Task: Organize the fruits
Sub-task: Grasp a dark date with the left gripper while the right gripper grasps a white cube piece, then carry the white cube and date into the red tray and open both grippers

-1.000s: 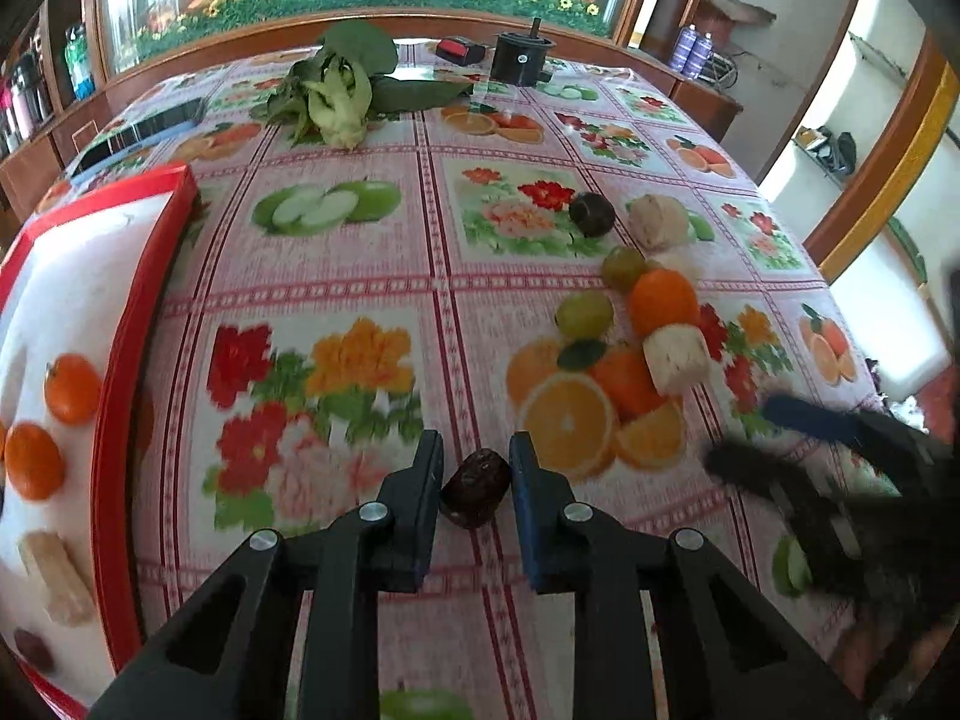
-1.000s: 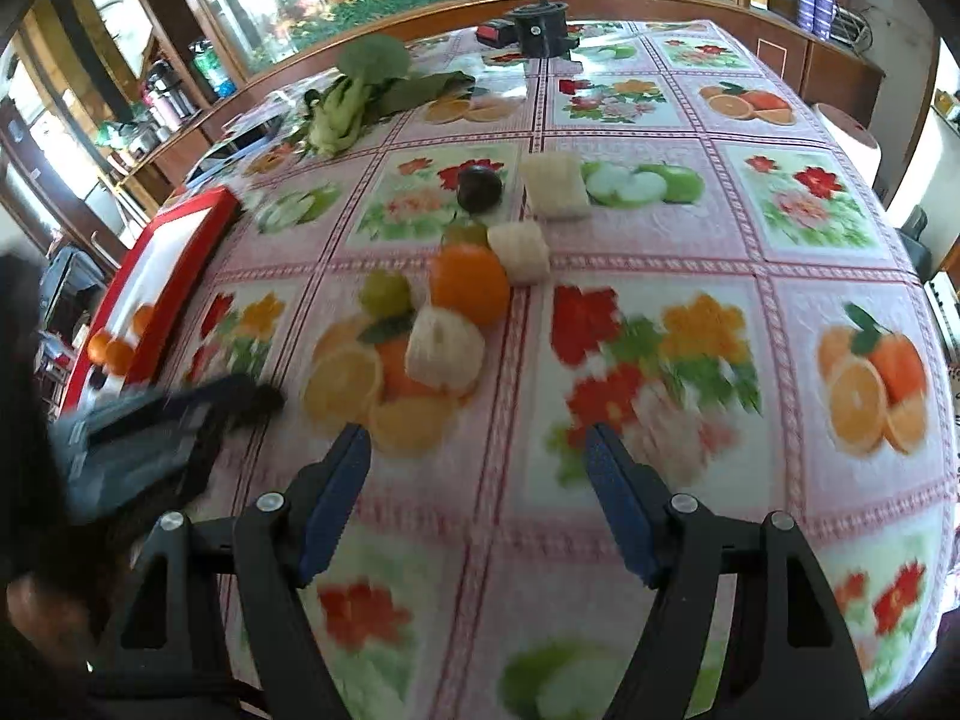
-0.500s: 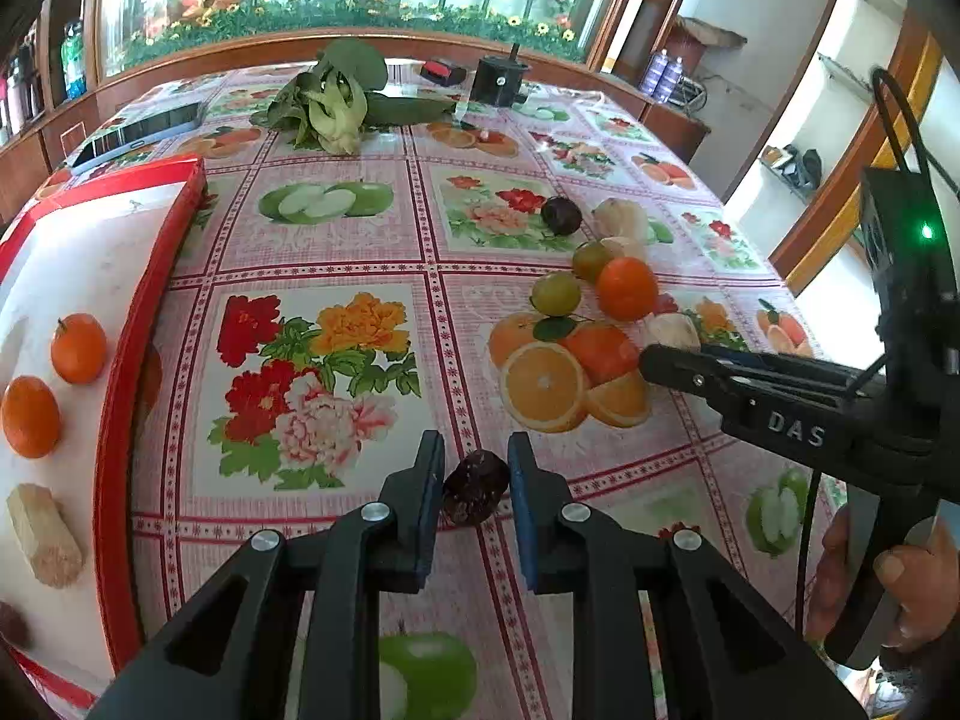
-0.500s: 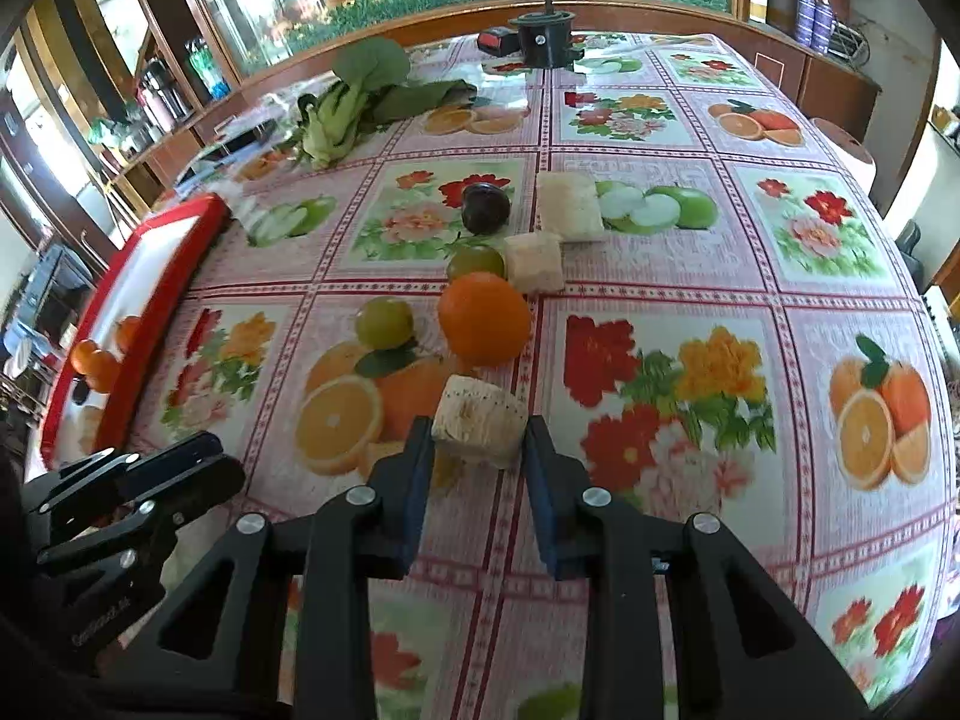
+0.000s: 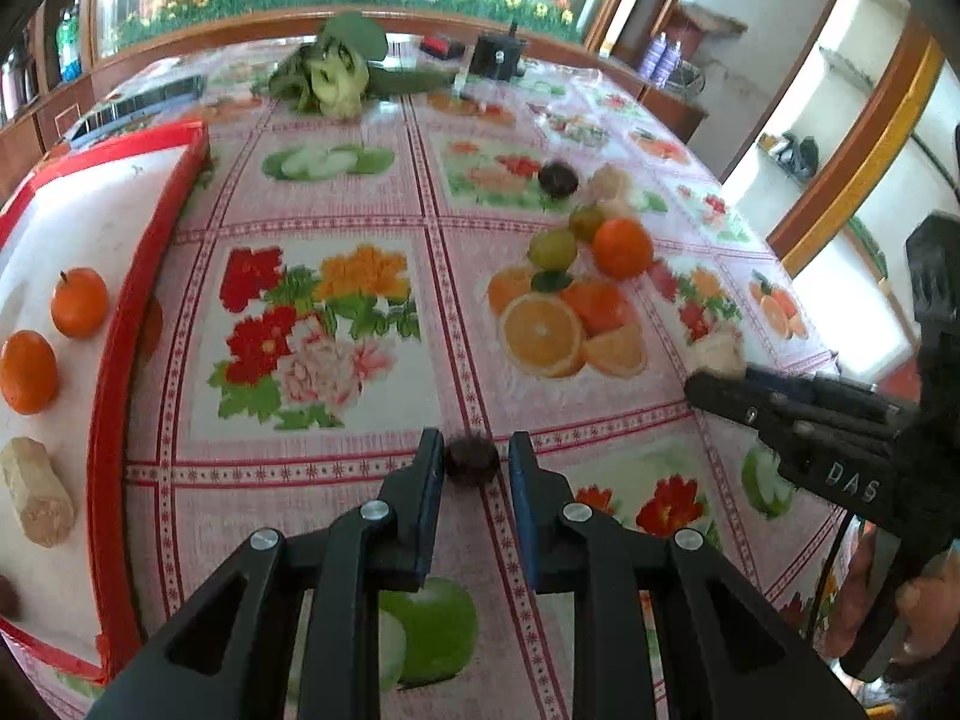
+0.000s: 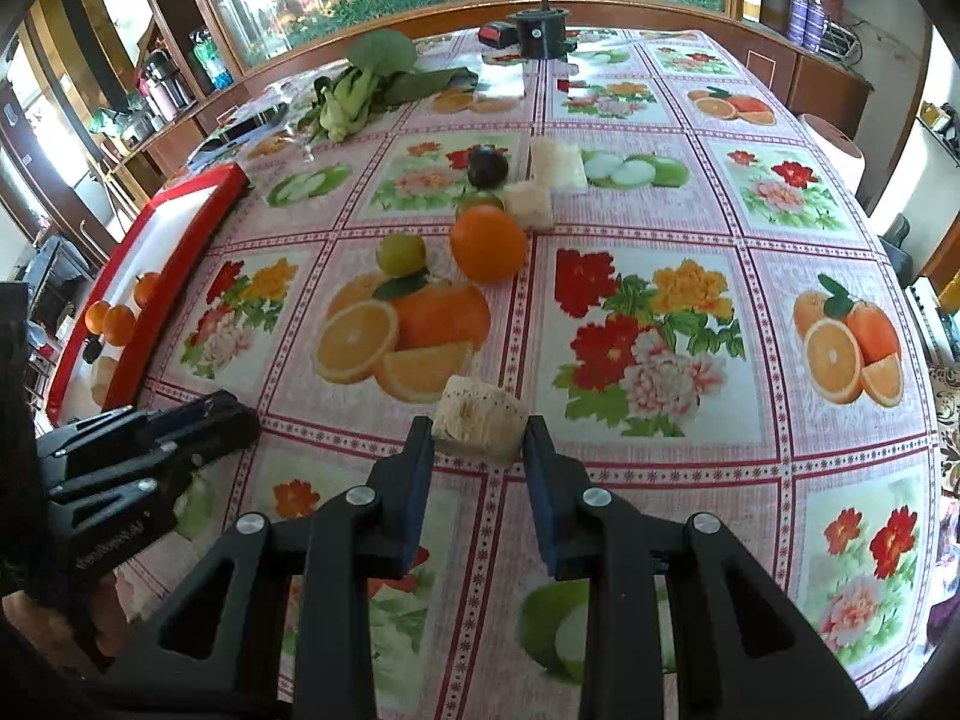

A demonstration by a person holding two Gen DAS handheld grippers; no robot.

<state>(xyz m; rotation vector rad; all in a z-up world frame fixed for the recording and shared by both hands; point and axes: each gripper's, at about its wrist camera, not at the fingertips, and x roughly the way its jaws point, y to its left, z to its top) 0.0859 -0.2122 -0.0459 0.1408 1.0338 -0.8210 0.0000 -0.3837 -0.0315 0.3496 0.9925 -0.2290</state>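
Note:
In the left wrist view my left gripper (image 5: 474,456) is shut on a small dark fruit (image 5: 472,462), held above the flowered tablecloth. To its left lies the red-rimmed white tray (image 5: 126,372) with two oranges (image 5: 79,302), a pale chunk (image 5: 37,500) and a dark fruit at its edge. My right gripper (image 6: 478,438) is shut on a pale cut chunk (image 6: 477,417). Farther out on the cloth sit an orange (image 6: 489,243), a green fruit (image 6: 401,253), a dark plum (image 6: 487,167) and two pale chunks (image 6: 528,204).
Leafy greens (image 5: 336,69) and a black container (image 5: 498,54) stand at the far end of the table. The left gripper (image 6: 180,426) shows low at the left in the right wrist view. A hand (image 5: 918,600) holds the right gripper's handle. The table edge runs along the right.
The right gripper, open a second ago, shut on the pale chunk beside the orange and drew it back toward the near edge. The left gripper kept its dark fruit and shifted a little.

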